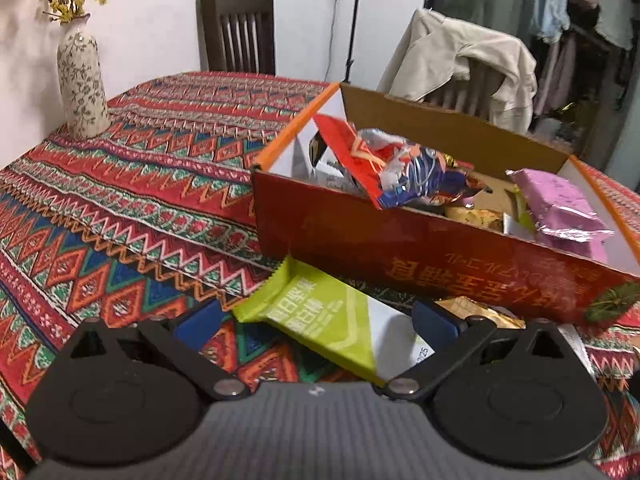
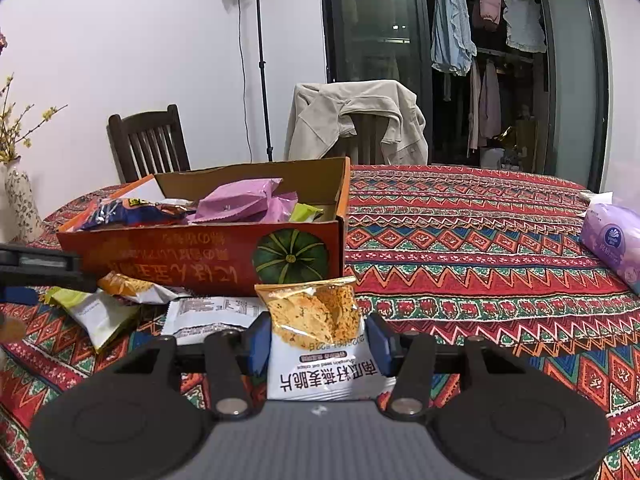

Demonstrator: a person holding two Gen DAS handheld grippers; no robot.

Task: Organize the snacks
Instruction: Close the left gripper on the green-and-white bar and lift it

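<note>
On the left, the left hand-held gripper hangs just above the table with its blue-padded jaws spread wide and nothing between them; the lime-green and white foil snack packet lies flat on the patterned cloth under the gap, one end against the foot of the red cardboard box with the pumpkin print. Beside that packet, along the box front, lie an orange-and-white crisp packet and a white packet turned label-side up.

The box already holds a heap: a red-and-blue crinkled bag riding over the near wall and pink foil packets towards the right end.

To the right, the right hand-held gripper is clamped on a white pouch of golden seed crisps, held upright in front of the box — pads pressing its two side edges.

The risks look plain. The pouch is air-filled and slippery, so a squeeze on its edges alone could let it twist or slide out on the way over the wall. The heap is high, so anything dropped on top may tumble back out — and the two grippers work close together near the box front, where they could knock each other.
</note>
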